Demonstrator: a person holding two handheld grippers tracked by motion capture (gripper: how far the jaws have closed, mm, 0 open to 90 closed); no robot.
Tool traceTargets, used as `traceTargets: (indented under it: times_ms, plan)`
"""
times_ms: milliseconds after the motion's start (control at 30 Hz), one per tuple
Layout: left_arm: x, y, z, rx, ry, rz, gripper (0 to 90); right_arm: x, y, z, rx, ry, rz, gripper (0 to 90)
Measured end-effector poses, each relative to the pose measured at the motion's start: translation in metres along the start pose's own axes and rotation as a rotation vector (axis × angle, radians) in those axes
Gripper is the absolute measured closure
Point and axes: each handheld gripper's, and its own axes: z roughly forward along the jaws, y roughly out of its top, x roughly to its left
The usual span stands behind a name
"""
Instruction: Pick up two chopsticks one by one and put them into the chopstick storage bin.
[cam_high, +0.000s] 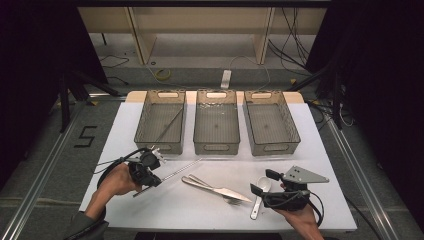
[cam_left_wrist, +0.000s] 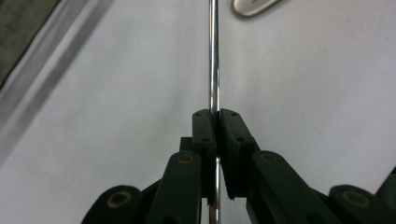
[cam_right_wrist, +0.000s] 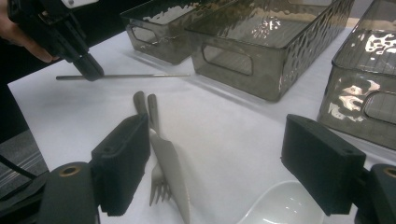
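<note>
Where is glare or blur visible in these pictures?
Right gripper view: bright glare on the bin walls, near fingers soft. Left gripper view: the metal rod shines, with blurred edges. High view: table evenly lit, surroundings dark.

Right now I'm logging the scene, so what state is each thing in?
left gripper: shut on the metal rod
right gripper: open, above the white spoon
knife: flat on the table, on the fork
left bin: holds one rod
middle bin: empty
right bin: empty

Silver metal rod (cam_left_wrist: 214, 56), white spoon (cam_high: 260, 192), smoky translucent bins (cam_high: 216, 126), white table (cam_high: 200, 205)
</note>
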Motion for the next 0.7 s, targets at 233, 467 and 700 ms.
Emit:
traceTargets:
  times_ms: [233, 467, 700]
  plan:
    - [0.001, 0.0, -0.018, -0.09, -0.029, -0.007, 84.7, 0.0, 0.0, 0.0, -0.004, 0.0, 0.001, 24.6]
    - [0.004, -0.001, -0.032, -0.182, -0.03, -0.037, 84.7, 0.0, 0.0, 0.0, -0.001, 0.0, 0.002, 24.5]
    - [0.006, 0.001, -0.039, -0.224, -0.002, -0.057, 84.7, 0.0, 0.0, 0.0, 0.001, 0.0, 0.003, 24.6]
